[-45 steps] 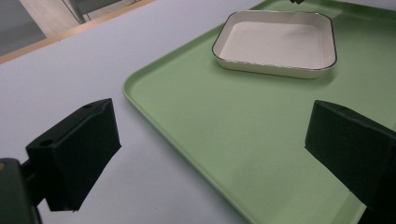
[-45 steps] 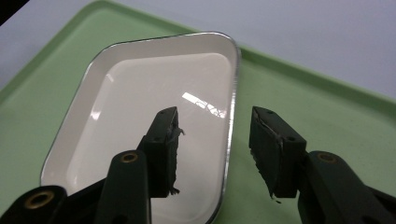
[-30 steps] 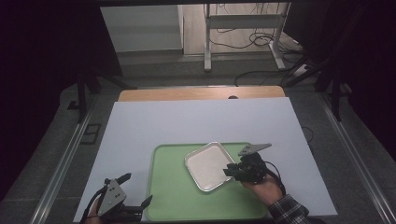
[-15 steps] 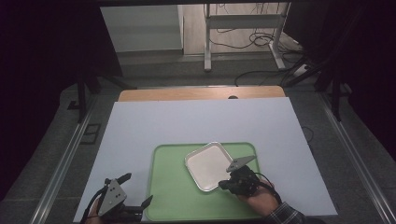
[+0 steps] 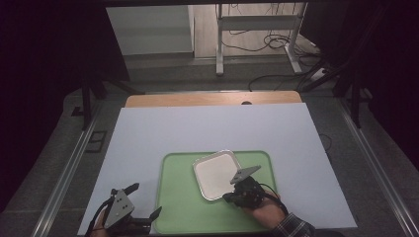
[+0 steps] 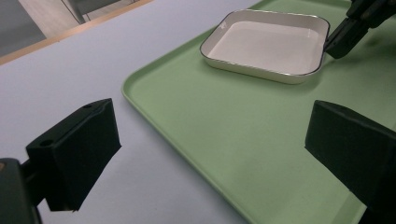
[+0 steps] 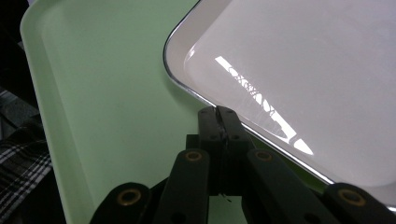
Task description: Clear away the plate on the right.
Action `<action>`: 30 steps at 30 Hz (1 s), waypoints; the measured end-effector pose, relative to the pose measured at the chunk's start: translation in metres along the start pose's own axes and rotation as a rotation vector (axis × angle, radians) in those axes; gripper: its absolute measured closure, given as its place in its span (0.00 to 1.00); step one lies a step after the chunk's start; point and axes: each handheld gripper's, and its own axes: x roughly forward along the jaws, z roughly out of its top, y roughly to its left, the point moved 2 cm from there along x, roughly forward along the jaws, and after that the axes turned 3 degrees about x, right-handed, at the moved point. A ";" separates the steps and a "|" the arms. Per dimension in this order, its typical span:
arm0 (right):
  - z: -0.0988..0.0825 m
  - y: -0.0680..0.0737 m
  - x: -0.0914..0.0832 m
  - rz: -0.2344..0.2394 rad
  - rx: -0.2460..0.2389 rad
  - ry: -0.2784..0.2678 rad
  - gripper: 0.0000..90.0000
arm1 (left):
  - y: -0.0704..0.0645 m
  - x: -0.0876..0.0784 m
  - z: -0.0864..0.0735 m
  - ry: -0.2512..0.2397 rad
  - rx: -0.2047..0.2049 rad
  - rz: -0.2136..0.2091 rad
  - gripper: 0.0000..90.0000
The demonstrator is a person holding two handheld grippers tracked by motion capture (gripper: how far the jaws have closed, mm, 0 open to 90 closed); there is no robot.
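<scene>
Since the earlier frame the right gripper [image 5: 231,196] has slid down toward the near edge of the white dish [image 5: 216,174], and its jaws have just been closing. They're pinched together now, right on the dish's near rim, so it looks like a grip on that thin edge. In the right gripper view the two black tips [image 7: 219,122] meet at the chrome-lined rim [image 7: 189,88].

Left gripper [image 5: 138,207] sits at the near left corner of the green tray [image 5: 178,207], jaws spread wide, holding nothing, one side over the tray and the other over the table sheet [image 6: 56,74].

Dish sits on the tray, toward its far middle. Tray lies on a pale sheet covering a wooden table [image 5: 212,98], with a dark room and floor cables behind. Count: one dish, one tray, two grippers.
</scene>
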 end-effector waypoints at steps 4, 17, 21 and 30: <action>0.007 0.005 0.009 0.006 -0.007 -0.012 1.00 | 0.000 0.000 0.000 0.000 -0.001 0.000 0.03; 0.018 0.008 0.023 -0.006 0.011 -0.048 1.00 | 0.000 0.000 0.000 0.002 0.000 0.000 0.03; 0.018 0.007 0.023 0.002 0.015 -0.047 1.00 | 0.000 0.000 0.000 0.002 0.001 -0.001 0.03; 0.016 0.008 0.023 0.010 0.013 -0.031 0.98 | 0.000 0.000 0.000 0.001 0.000 -0.001 0.03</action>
